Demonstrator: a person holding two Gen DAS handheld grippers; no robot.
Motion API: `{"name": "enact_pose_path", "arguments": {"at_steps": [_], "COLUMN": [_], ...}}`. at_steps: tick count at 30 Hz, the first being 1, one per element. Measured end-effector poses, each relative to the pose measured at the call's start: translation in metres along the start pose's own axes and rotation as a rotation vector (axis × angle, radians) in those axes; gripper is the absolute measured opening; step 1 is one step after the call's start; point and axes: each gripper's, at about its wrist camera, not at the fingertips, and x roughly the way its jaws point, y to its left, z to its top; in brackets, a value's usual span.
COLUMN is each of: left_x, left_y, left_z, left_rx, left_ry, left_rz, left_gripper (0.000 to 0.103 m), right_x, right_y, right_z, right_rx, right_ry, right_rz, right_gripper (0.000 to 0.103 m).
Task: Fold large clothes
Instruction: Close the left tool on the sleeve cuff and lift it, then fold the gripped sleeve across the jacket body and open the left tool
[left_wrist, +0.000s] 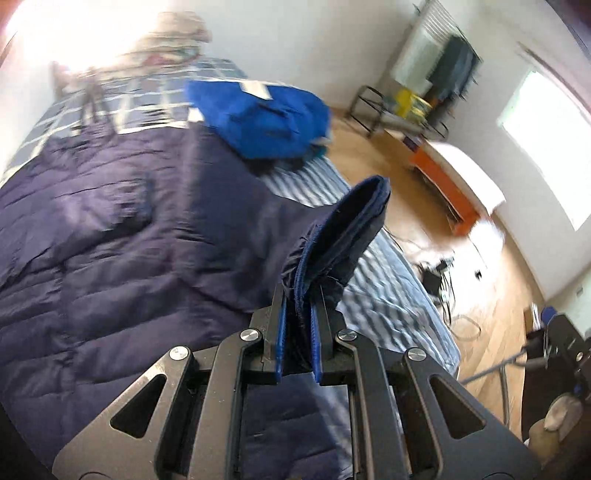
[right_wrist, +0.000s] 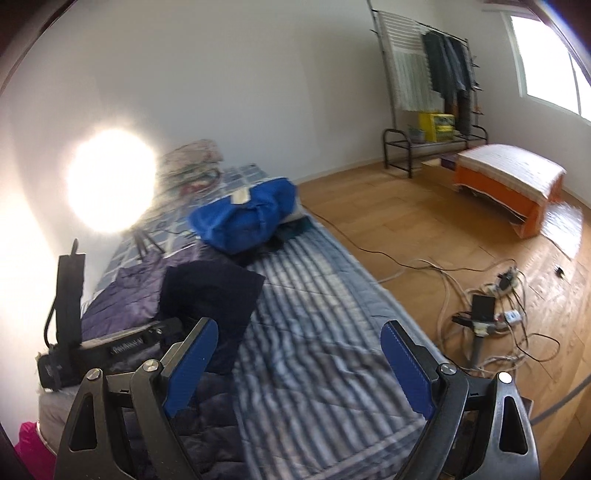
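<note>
One navy quilted jacket (left_wrist: 110, 229) spread across the striped bed (left_wrist: 388, 295).
Left gripper (left_wrist: 297, 314) clamps the jacket's cuff, lifted off the bed; right gripper (right_wrist: 299, 354) gapes wide and empty over the bed; blue bag (right_wrist: 243, 218) beyond the jacket.

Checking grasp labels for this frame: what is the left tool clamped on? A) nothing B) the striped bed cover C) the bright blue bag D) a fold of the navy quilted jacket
D: in the left wrist view the left tool has its blue pads pressed together on a raised fold of the navy quilted jacket, while the bright blue bag lies farther up the bed, untouched.
</note>
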Motion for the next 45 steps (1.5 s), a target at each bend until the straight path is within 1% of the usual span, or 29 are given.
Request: {"name": "enact_pose_path", "arguments": {"at_steps": [5,8,10,14,17,23,28,29,32,37,41,45], "left_x": [-0.027,-0.037,-0.04,-0.043,-0.045,-0.035,-0.025,-0.022,-0.02,-0.024,-0.026,-0.019], "left_y": [0.067,0.112,0.14,0.21,0.252,0.319,0.36,0.368,0.388,0.41,0.442,0.467], "left_z": [0.01,0.014,0.013,0.012,0.013,0.01,0.004,0.003,0.001,0.012,0.024,0.034], "left_rx": [-0.106,-0.159,-0.205,-0.335,-0.397,-0.493,-0.515,-0.516,-0.522,-0.526,-0.559,-0.588], "left_ry": [-0.044,-0.083,-0.097,-0.125,-0.149,-0.164,-0.161,-0.157,-0.154,-0.19,-0.225,-0.221], "left_rz": [0.036,0.068,0.084,0.117,0.153,0.19,0.237,0.243,0.258,0.281,0.303,0.301], "left_gripper": [0.009,0.009,0.009,0.009,0.009,0.009,0.009,0.009,0.009,0.009,0.009,0.009], "right_x": [0.007,0.007,0.007,0.013,0.019,0.027,0.032,0.033,0.034,0.039,0.043,0.045], "right_y": [0.036,0.057,0.067,0.086,0.093,0.116,0.137,0.14,0.147,0.152,0.159,0.167], "right_z": [-0.003,-0.006,-0.009,-0.014,-0.015,-0.02,-0.03,-0.031,-0.034,-0.036,-0.038,-0.043], "right_rx": [-0.032,-0.069,-0.101,-0.167,-0.18,-0.244,-0.315,-0.313,-0.342,-0.341,-0.356,-0.384], "right_ry": [0.007,-0.003,-0.01,-0.006,0.01,0.024,0.046,0.04,0.036,0.065,0.074,0.073], "right_rz": [0.04,0.043,0.035,0.015,0.021,0.04,0.065,0.08,0.08,0.102,0.101,0.106], "right_gripper": [0.091,0.091,0.091,0.091,0.091,0.091,0.091,0.091,0.091,0.091,0.091,0.091]}}
